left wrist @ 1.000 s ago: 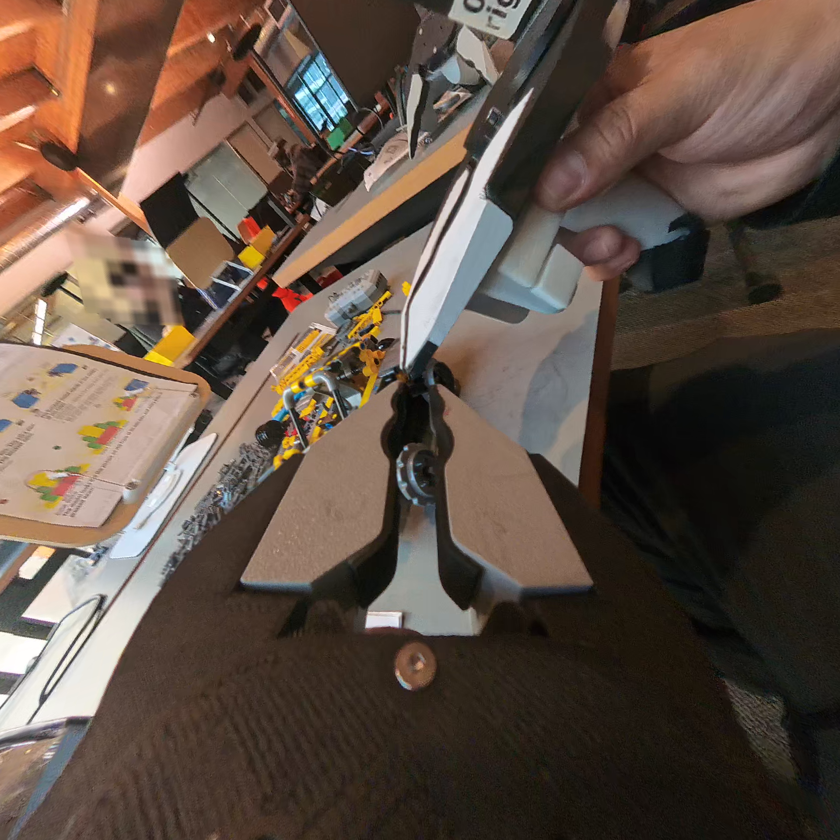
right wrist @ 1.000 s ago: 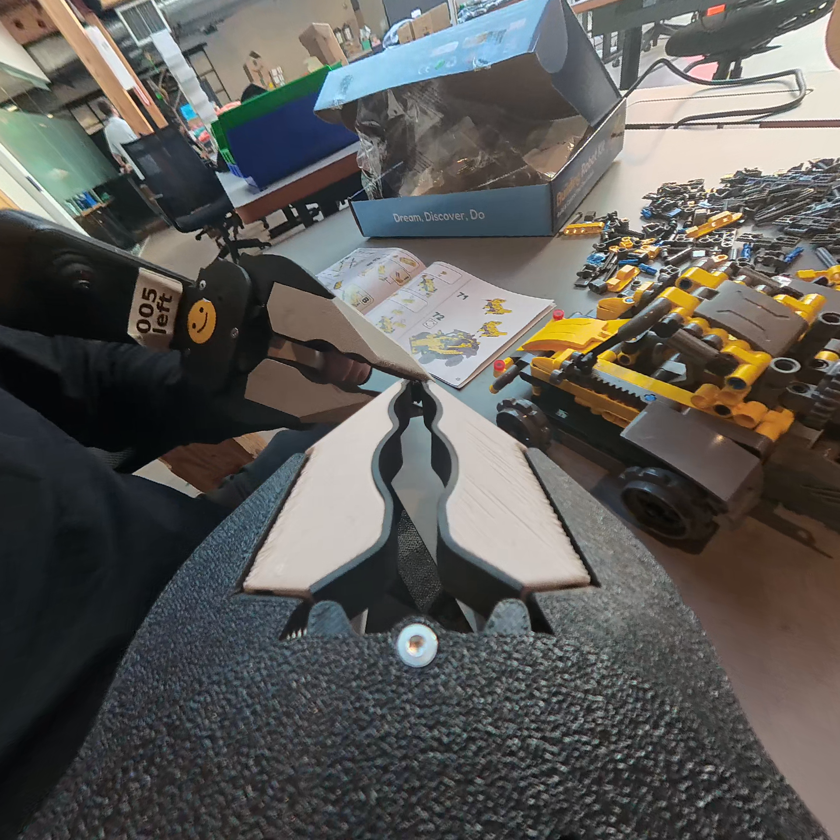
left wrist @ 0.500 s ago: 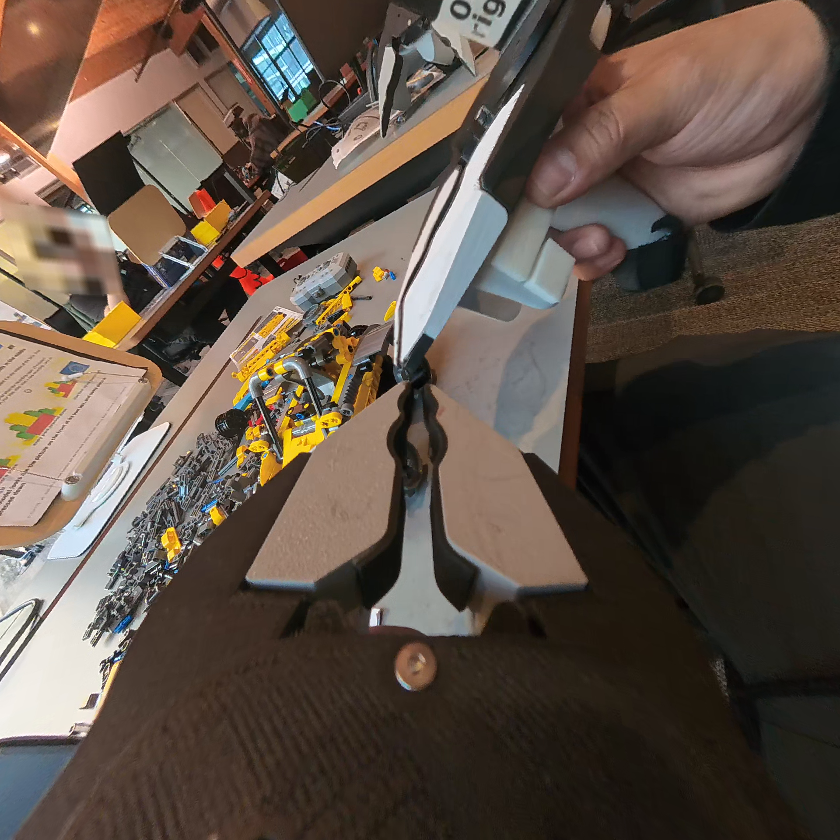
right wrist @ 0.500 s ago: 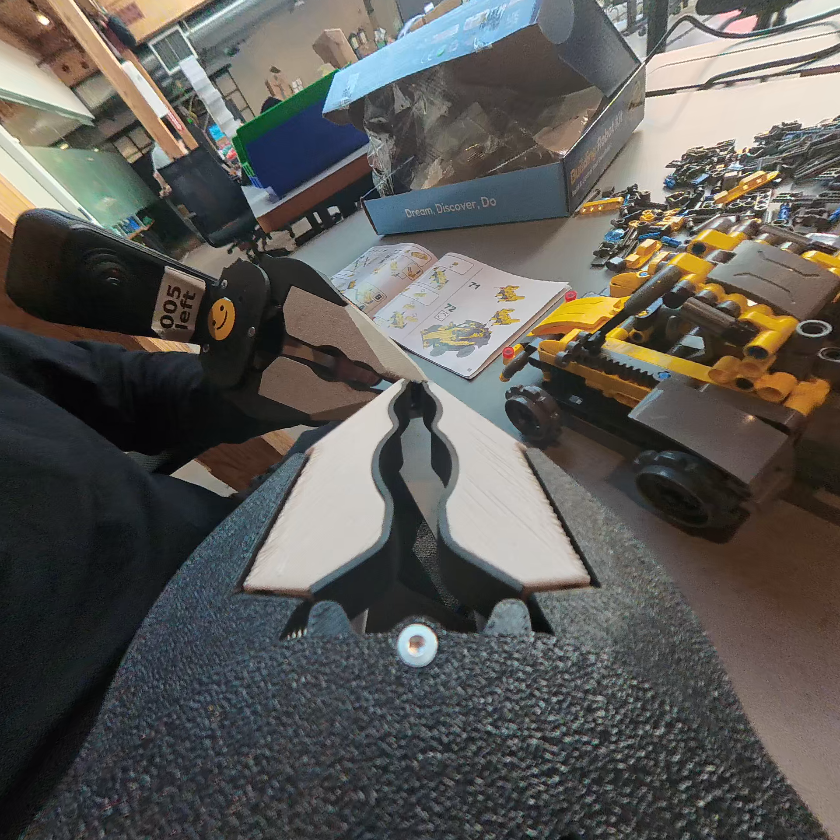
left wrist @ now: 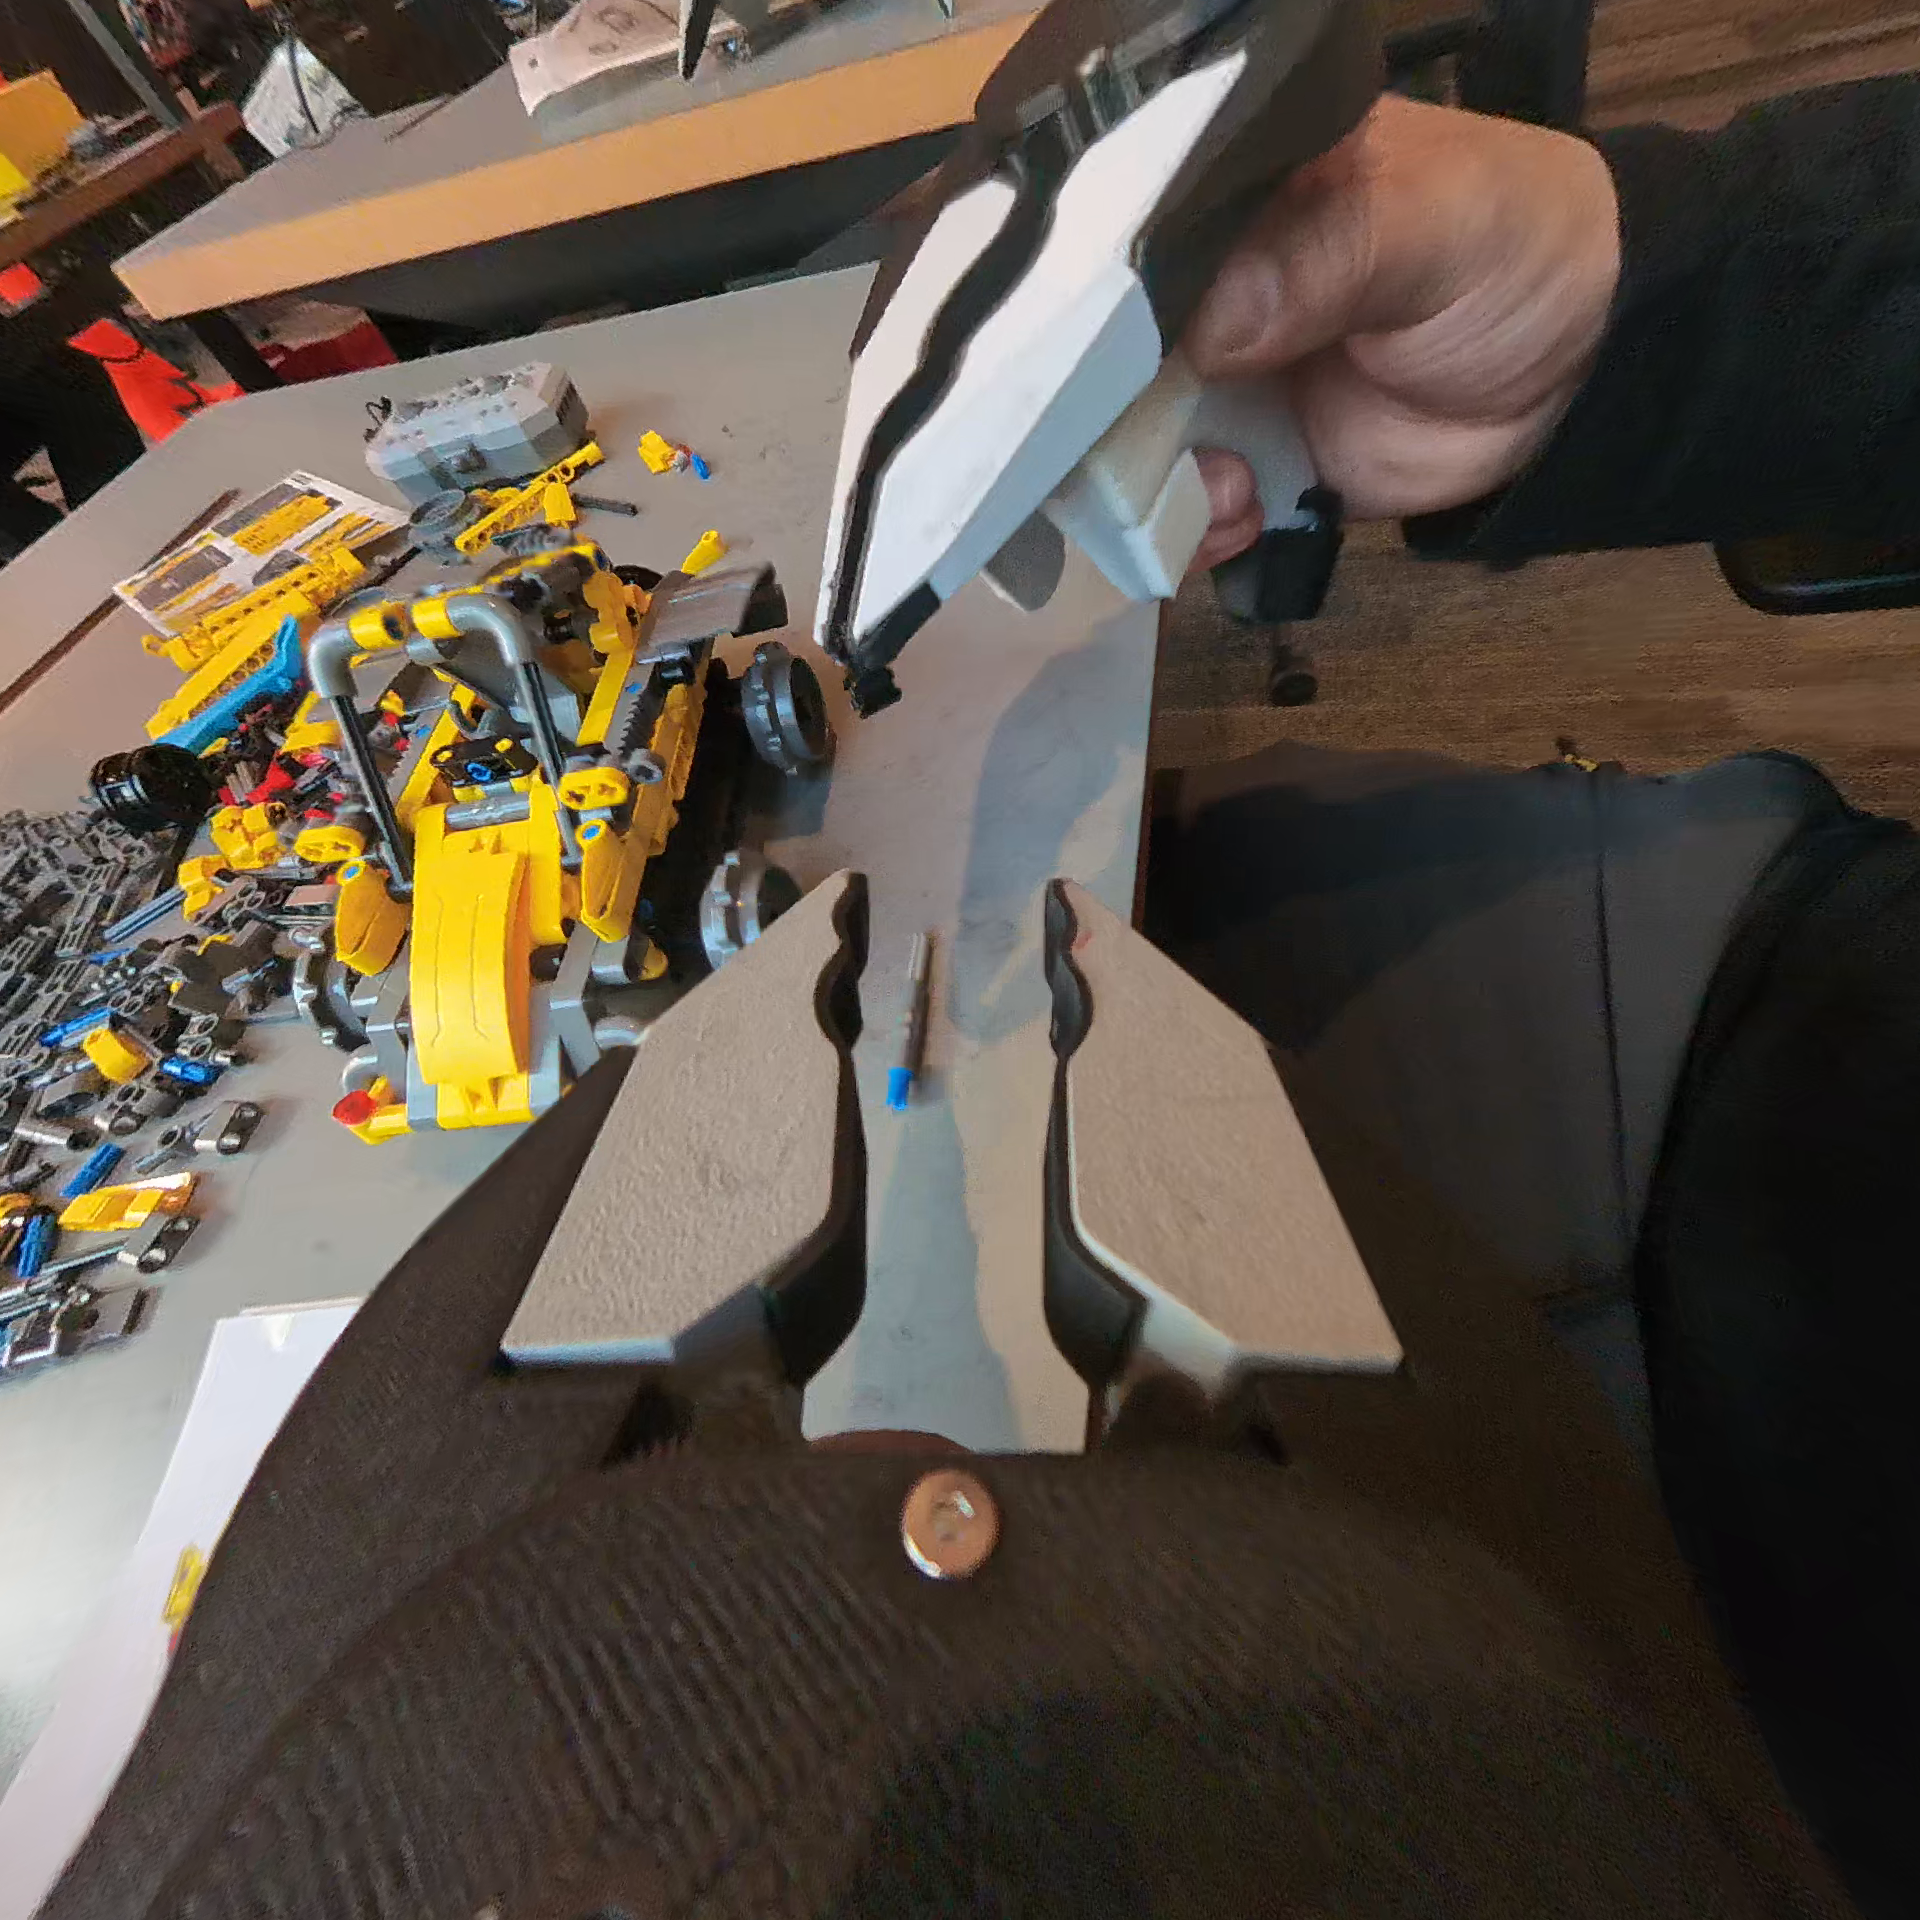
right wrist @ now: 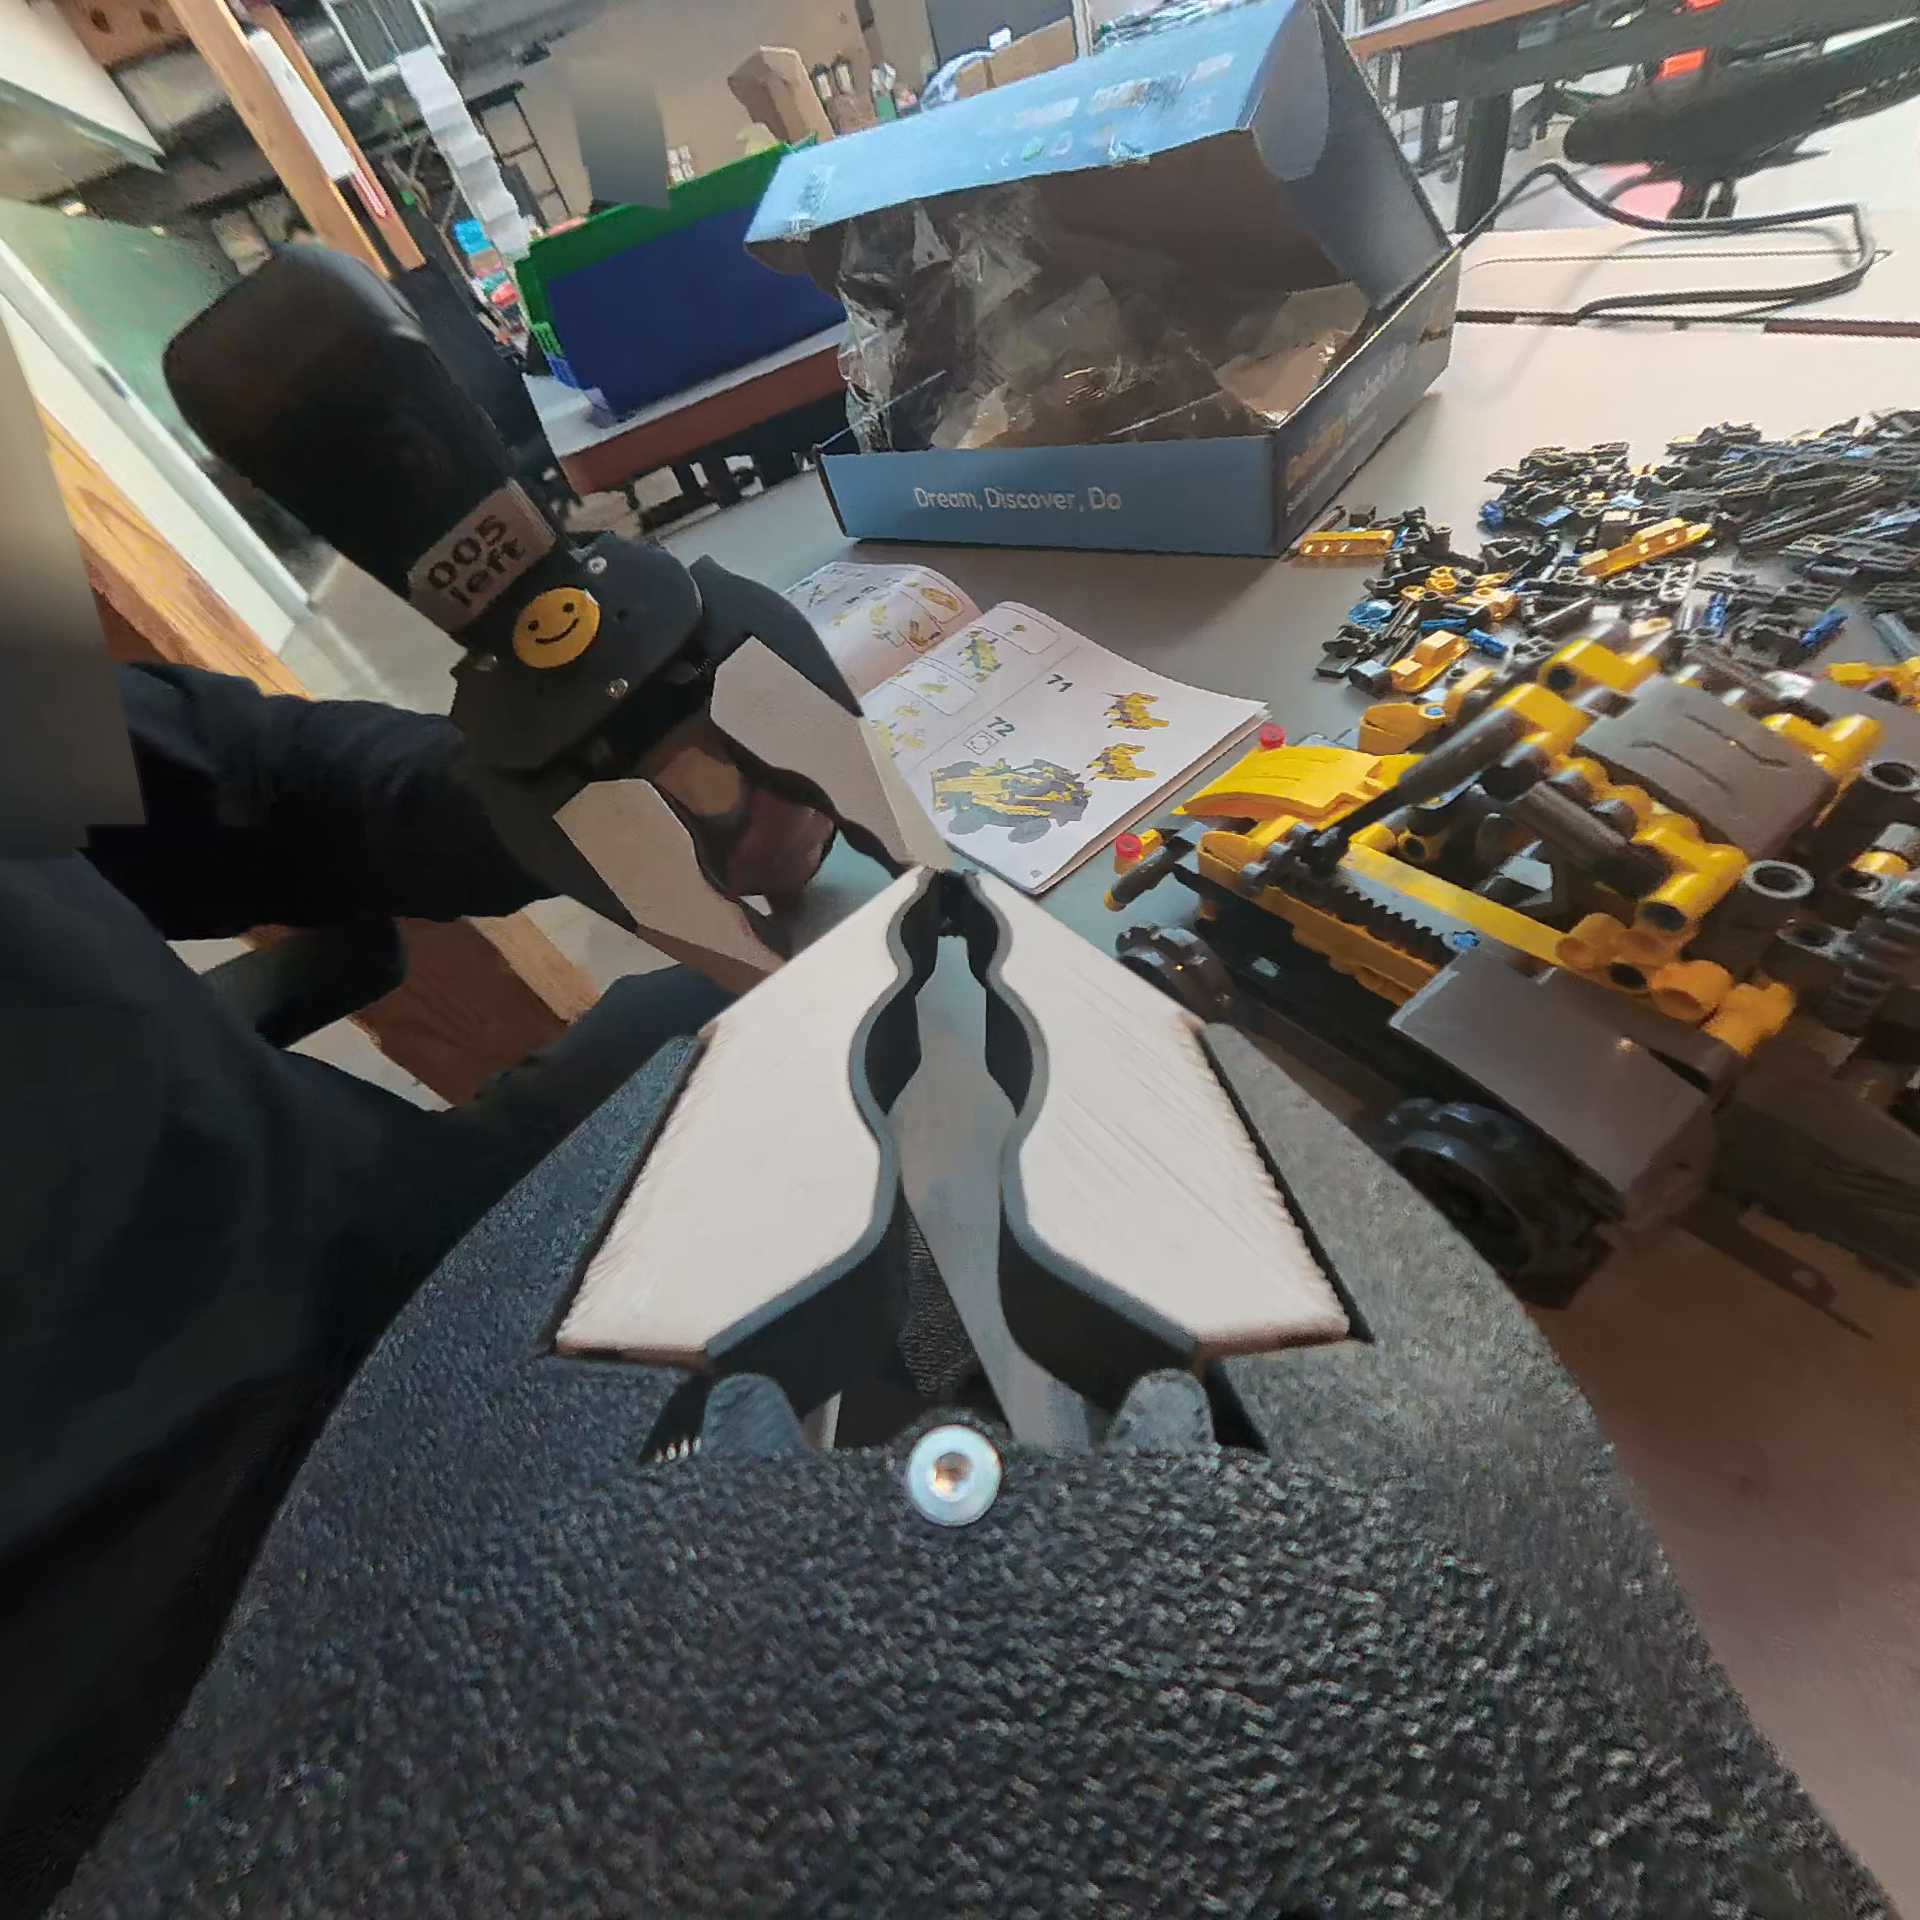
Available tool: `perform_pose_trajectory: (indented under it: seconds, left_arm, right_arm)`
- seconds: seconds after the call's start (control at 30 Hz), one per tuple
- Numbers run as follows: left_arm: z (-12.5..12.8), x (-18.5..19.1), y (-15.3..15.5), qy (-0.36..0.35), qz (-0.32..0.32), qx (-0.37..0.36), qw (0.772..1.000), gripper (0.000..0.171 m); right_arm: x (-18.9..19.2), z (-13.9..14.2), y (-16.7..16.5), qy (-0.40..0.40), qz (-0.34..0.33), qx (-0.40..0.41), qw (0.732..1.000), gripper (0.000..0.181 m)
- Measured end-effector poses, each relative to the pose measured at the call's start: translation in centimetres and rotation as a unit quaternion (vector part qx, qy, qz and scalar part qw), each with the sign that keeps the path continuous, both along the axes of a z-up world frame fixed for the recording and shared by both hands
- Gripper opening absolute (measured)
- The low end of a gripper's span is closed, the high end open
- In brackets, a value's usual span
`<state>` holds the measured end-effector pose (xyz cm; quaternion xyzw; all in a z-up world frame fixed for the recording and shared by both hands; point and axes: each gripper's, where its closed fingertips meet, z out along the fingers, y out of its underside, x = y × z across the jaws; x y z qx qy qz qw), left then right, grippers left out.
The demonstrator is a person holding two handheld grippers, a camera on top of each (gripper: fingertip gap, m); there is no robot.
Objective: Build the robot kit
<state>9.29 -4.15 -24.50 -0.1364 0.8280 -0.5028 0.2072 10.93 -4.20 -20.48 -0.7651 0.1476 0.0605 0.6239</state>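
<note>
Pin (left wrist: 906, 1023), thin, stiff and light, lies on worktop (left wrist: 935, 416) between spread left tool (left wrist: 951, 894); best gripped mid-shaft. Right tool (right wrist: 948, 891), pressed together, pinches small black piece (left wrist: 873, 686) beside model (left wrist: 499, 831).

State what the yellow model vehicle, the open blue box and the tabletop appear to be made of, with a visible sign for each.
Yellow model vehicle: glossy moulded plastic, with pin holes and studs. Open blue box: printed cardboard, brown inside, creased flaps. Tabletop: probably matte grey laminate over wood, judging by its tan edge.
</note>
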Motion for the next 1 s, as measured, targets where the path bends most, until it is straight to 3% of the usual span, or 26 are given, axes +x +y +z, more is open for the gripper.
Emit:
perform_pose_trajectory:
  seconds: [0.27, 0.5, 0.67, 1.0]
  left_arm:
    - [1.4, 0.7, 1.4, 0.032, -0.027, -0.077, 0.996, 0.043]
    - [3.2, 0.3, 2.4, 0.036, -0.043, -0.150, 0.987, 0.037]
    - [3.3, 0.2, 2.4, 0.009, -0.036, -0.141, 0.989, 0.037]
    - [0.9, 0.8, 1.8, 0.056, -0.022, -0.072, 0.996, 0.038]
  right_arm:
    - [1.2, -1.4, 0.8, -0.035, -0.029, -0.063, 0.997, 0.001]
    - [2.0, -2.3, 1.9, -0.030, -0.014, -0.109, 0.993, 0.001]
    - [2.2, -2.6, 1.4, -0.044, -0.007, -0.129, 0.991, 0.001]
    - [0.8, -5.6, -1.9, -0.071, 0.008, -0.196, 0.978, 0.001]
